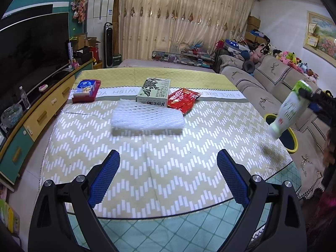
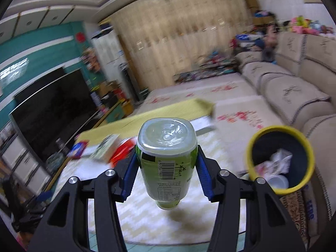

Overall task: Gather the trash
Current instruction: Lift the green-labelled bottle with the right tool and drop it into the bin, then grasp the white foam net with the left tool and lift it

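My right gripper [image 2: 167, 157] is shut on a green plastic bottle [image 2: 167, 163], held in the air above the table's right side, bottom end toward the camera. The same bottle [image 1: 290, 109] shows at the right in the left wrist view. A black bin with a yellow rim [image 2: 280, 159] stands right of the table with crumpled trash inside; it also shows in the left wrist view [image 1: 290, 140]. My left gripper [image 1: 168, 161] is open and empty over the near table. A white foam net [image 1: 147, 116], a red wrapper [image 1: 183, 100], a green-and-white box [image 1: 154, 93] and a blue-red box [image 1: 87, 90] lie on the table.
The table carries a zigzag cloth [image 1: 157, 168]. A beige sofa [image 1: 262, 84] runs along the right. A TV [image 1: 31, 50] on a low cabinet stands at the left. Curtains and clutter fill the back.
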`<move>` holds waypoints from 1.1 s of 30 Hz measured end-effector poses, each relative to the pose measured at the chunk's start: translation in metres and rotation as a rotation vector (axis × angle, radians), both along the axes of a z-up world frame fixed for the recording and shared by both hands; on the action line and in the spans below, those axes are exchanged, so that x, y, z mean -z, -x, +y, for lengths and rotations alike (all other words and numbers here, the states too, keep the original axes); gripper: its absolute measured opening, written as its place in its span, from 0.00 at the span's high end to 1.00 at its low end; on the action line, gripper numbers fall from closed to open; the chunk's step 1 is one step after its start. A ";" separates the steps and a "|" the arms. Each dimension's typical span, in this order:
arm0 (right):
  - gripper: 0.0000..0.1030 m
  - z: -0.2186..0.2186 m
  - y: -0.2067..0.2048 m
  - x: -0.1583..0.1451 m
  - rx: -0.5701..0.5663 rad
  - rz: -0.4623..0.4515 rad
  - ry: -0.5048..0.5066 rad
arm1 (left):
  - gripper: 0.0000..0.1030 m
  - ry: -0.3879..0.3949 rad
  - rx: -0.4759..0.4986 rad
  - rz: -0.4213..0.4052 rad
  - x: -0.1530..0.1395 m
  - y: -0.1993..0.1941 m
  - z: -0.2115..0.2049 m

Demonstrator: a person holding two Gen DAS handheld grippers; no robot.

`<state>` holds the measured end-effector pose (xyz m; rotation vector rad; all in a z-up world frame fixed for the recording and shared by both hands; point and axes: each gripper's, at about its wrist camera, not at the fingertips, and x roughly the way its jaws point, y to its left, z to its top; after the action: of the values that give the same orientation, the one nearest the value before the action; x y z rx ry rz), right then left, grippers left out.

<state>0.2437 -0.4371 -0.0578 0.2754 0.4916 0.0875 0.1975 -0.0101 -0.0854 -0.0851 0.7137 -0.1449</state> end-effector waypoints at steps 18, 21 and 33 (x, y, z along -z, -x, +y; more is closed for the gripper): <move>0.27 -0.153 -0.093 0.076 0.446 0.143 0.036 | 0.10 -0.062 0.015 0.061 0.016 -0.067 -0.035; 0.26 -0.153 -0.092 0.085 0.438 0.152 0.047 | 0.10 -0.090 0.009 0.063 0.017 -0.080 -0.037; 0.21 -0.138 -0.080 0.105 0.368 0.195 0.013 | 0.10 -0.138 -0.007 0.077 0.026 -0.130 -0.011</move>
<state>0.3238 -0.5752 -0.1631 0.3597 0.6276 -0.3033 0.3272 -0.0211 -0.1110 0.0384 0.7982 -0.0857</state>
